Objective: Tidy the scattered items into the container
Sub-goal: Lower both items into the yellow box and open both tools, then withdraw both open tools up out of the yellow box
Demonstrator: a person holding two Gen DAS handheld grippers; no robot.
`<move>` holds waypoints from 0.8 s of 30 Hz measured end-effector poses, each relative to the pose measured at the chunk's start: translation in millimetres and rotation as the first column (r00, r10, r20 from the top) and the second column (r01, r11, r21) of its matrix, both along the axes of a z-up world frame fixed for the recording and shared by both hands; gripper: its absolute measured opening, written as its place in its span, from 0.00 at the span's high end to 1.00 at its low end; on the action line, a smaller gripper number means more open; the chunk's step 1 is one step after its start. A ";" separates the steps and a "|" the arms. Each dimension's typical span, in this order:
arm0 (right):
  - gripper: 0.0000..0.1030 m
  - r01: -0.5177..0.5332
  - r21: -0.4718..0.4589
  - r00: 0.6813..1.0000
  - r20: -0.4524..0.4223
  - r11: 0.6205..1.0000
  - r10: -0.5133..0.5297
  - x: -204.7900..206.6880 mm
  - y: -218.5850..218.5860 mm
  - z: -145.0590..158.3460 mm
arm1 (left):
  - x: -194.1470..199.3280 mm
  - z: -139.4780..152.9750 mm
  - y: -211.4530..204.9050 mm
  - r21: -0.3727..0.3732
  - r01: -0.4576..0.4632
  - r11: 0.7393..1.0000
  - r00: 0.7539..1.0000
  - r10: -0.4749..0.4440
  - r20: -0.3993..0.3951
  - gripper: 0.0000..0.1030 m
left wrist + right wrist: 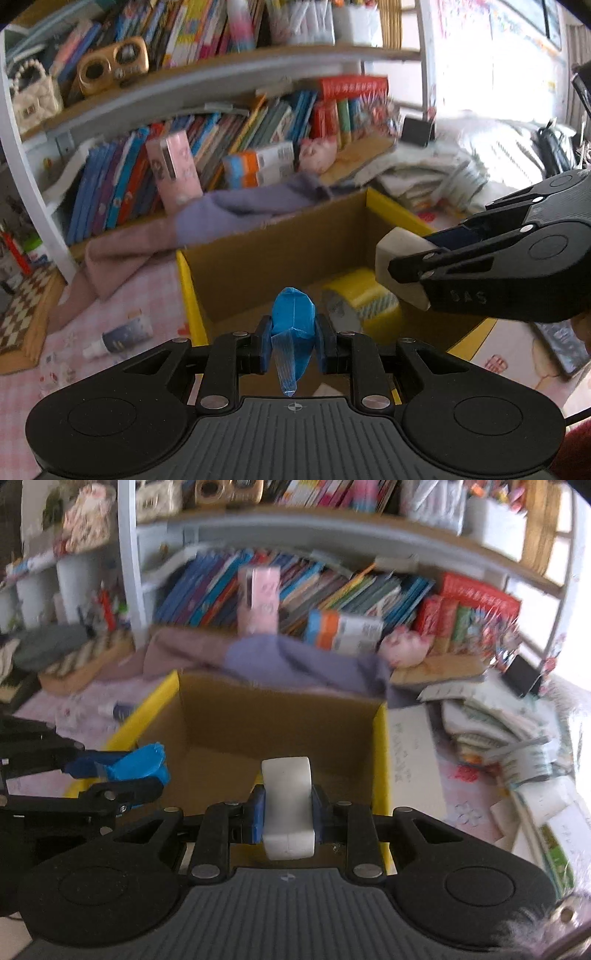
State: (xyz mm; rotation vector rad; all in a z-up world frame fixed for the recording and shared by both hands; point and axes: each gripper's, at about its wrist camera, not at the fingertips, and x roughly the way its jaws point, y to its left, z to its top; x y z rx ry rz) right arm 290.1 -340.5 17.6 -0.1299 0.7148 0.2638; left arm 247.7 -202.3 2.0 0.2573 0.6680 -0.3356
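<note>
Left gripper (293, 345): jaws clamped on a blue plastic-wrapped packet (292, 325). Packet stands between the two blue pads, its upper end poking out past the fingertips, its clear crimped tail trailing back toward the gripper body. In the right wrist view the same gripper (147, 771) comes in from the left, packet (142, 764) held at the near left edge of the box.

Right gripper (288, 814): jaws clamped on a white block (288, 805) with rounded corners, pinched at its sides, top end projecting beyond the fingertips. From the left wrist view this gripper (417, 273) reaches in from the right, the block (400, 269) held above the box's right side.

Cardboard box (280, 243): open top, brown inside, yellow rim. Both held items sit over or at its opening; neither touches the floor of the box. A yellow roll of tape (364, 302) lies inside on the box floor, just beside the packet in the left view and below the white block.

Outside the box: a small dark bottle with a white cap (120, 338) lies on the pink checked cloth (122, 314), to the left of the box and apart from both grippers.

Behind: purple cloth (255, 210) draped against the box's far wall, bookshelf (221, 122) crowded with books. Background blurred.
</note>
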 end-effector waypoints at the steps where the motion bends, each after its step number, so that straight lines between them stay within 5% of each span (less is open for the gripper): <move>1: 0.77 -0.008 0.000 1.000 -0.022 1.000 0.008 4.2 0.1 -5.5 | 2.0 -3.6 -1.2 0.006 -0.004 1.000 1.000 0.004 -0.012 0.79; 13: 0.74 -0.071 -0.017 0.992 -0.109 0.997 0.068 10.4 4.2 -34.1 | 7.5 -24.1 -3.3 0.008 -0.063 0.998 0.993 0.063 -0.099 0.76; 15: 0.64 -0.071 -0.003 0.991 -0.110 0.997 0.070 8.3 3.6 -34.6 | 5.6 -23.6 -3.3 0.012 -0.076 0.997 0.993 0.077 -0.092 0.70; 17: 0.56 -0.069 0.016 0.993 -0.097 0.998 0.070 6.0 2.2 -31.9 | 3.1 -20.9 -2.9 0.024 -0.102 0.994 0.993 0.103 -0.065 0.50; 20: 0.54 -0.051 0.024 0.997 -0.062 0.998 0.052 3.0 -0.2 -25.0 | -1.5 -13.5 1.9 0.016 -0.141 0.990 0.990 0.142 -0.017 0.32; 24: 0.50 -0.017 0.064 0.999 -0.037 0.998 0.020 -1.7 -5.9 -16.1 | -9.5 -2.4 7.3 -0.029 -0.155 0.987 0.988 0.156 0.007 0.25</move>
